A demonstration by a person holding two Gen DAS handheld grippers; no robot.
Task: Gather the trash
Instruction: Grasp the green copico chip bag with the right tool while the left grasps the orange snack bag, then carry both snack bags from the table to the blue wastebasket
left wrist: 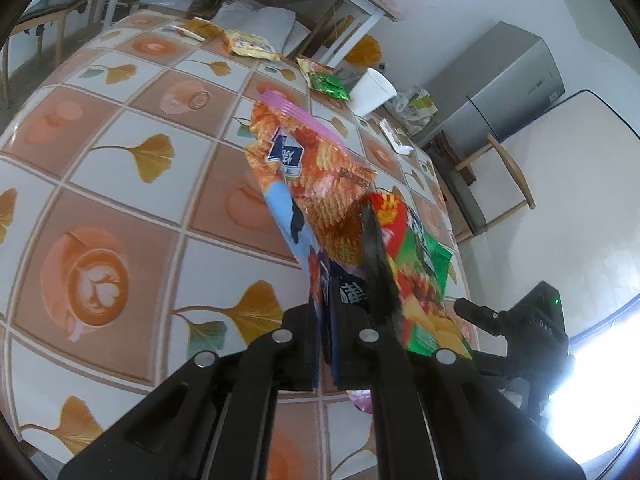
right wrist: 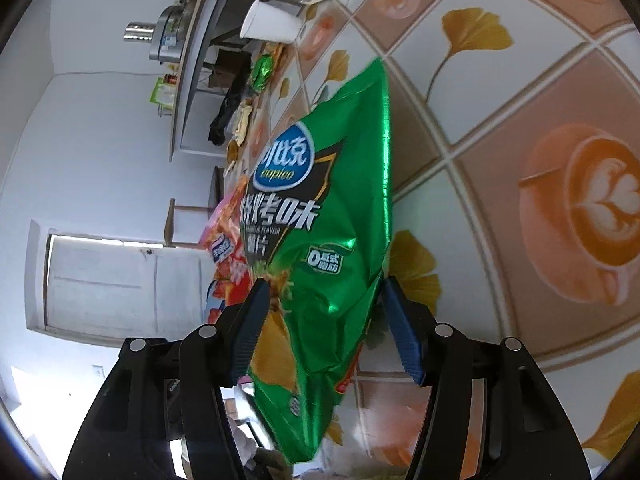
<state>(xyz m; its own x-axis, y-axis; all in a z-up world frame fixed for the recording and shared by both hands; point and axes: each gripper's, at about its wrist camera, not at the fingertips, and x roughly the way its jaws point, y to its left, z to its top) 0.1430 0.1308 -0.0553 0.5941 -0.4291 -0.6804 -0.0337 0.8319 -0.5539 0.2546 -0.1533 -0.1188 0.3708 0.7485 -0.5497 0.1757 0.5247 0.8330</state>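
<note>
The left gripper (left wrist: 326, 332) is clenched tight on a bundle of empty snack packets: an orange chip bag (left wrist: 316, 176) with a pink top edge stands up between its jaws, and a green and red packet (left wrist: 420, 264) is pressed in beside it. The right gripper (right wrist: 324, 328) has its jaws spread, with the green chip bag (right wrist: 332, 208) hanging between the blue pads (right wrist: 402, 332); the pads stand clear of the foil on both sides, so it looks released rather than pinched, and I judge the bag is being handed into the left hand's bundle. The orange bag shows just behind the green one in the right wrist view.

Beyond the tools lies the table with its tiled cloth (left wrist: 120, 184) of coffee cups and ginkgo leaves. At its far end more rubbish waits: a yellow wrapper (left wrist: 252, 44), a green foil wrapper (left wrist: 326, 80), a white paper cup (left wrist: 372, 90), and a small torn paper (left wrist: 394, 136) near the edge.

So the job looks partly done: a few packets are gathered in hand, several pieces remain on the table, and no bin is in view.
</note>
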